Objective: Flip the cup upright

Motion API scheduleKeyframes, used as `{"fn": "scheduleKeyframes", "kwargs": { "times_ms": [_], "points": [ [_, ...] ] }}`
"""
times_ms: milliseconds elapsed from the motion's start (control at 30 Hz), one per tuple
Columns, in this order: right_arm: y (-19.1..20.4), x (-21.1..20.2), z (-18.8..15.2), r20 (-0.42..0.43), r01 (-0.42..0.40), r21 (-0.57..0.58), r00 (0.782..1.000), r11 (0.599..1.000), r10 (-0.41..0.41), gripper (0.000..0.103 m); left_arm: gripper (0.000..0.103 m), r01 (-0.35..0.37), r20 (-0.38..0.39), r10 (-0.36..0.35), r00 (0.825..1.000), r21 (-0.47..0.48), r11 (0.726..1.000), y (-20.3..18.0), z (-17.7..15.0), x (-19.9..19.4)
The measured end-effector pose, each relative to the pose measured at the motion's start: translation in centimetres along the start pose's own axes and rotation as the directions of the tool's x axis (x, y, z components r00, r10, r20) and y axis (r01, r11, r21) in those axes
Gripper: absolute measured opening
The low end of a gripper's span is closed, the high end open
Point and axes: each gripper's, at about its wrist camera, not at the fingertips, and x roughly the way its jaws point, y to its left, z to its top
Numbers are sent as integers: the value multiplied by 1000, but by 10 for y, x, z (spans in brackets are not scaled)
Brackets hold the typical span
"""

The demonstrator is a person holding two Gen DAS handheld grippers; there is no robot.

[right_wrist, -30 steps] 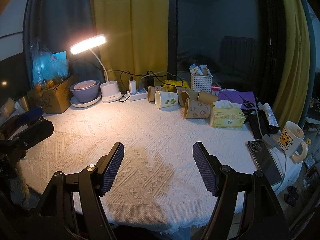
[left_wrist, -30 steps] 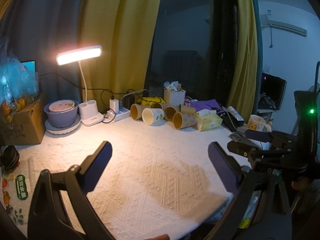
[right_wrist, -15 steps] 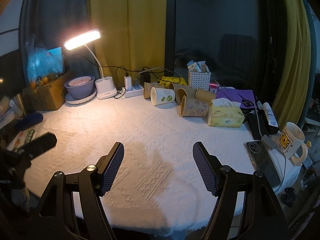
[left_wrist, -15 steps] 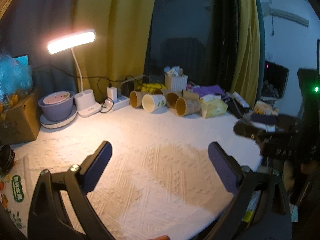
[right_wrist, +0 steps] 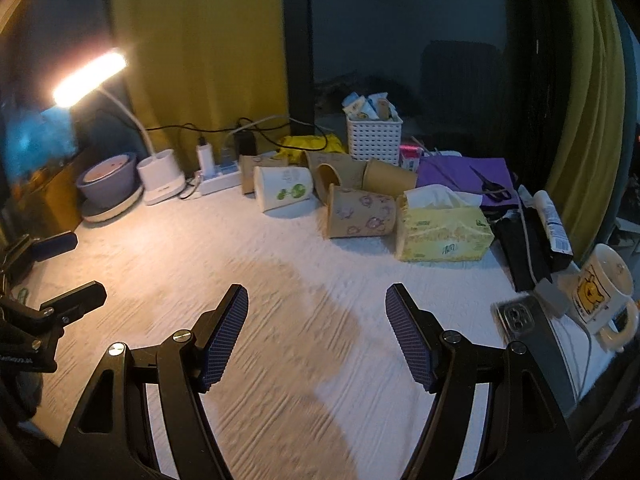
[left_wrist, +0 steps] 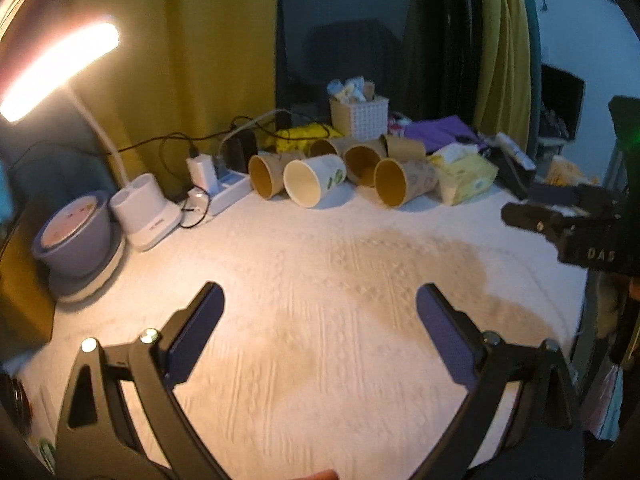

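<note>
Several paper cups lie on their sides in a cluster at the back of the white textured table [left_wrist: 320, 264]. A white cup with green print [left_wrist: 314, 180] [right_wrist: 283, 188] lies with its mouth toward the left gripper. A brown printed cup [left_wrist: 402, 186] [right_wrist: 360, 217] lies nearest, beside the tissue pack. Other brown cups [left_wrist: 272, 174] [right_wrist: 336, 174] lie around them. My left gripper [left_wrist: 318, 304] is open and empty, well short of the cups. My right gripper [right_wrist: 316, 306] is open and empty too; it shows in the left wrist view [left_wrist: 560, 216] at the right edge.
A lit desk lamp [right_wrist: 90, 78] and a purple bowl [left_wrist: 74, 228] stand at the back left with a power strip [right_wrist: 218, 174]. A yellow tissue pack [right_wrist: 444, 228], a white basket [right_wrist: 374, 136], a phone [right_wrist: 520, 320] and a mug [right_wrist: 604, 292] sit on the right.
Both grippers have moved forward over the table toward the cups, which now look larger. Both stay open. The cups have not moved.
</note>
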Motion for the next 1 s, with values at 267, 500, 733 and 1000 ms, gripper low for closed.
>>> {"fn": "scheduleKeyframes", "kwargs": {
  "times_ms": [267, 500, 733, 1000],
  "points": [
    [-33, 53, 27, -23, 0, 42, 1000, 999, 1, 75, 98, -9, -68, 18, 998, 124, 992, -2, 35, 71],
    [-56, 86, 43, -27, -17, 74, 999, 997, 19, 75, 98, -22, -95, 41, 995, 197, 980, -3, 60, 122],
    [-68, 111, 51, -44, -42, 104, 998, 994, 47, 74, 98, -112, -46, 132, 990, 312, 944, -6, 95, 178],
    [-72, 125, 52, -54, -75, 126, 995, 989, 82, 75, 98, -142, -43, 175, 984, 411, 900, -9, 120, 232]
  ]
}}
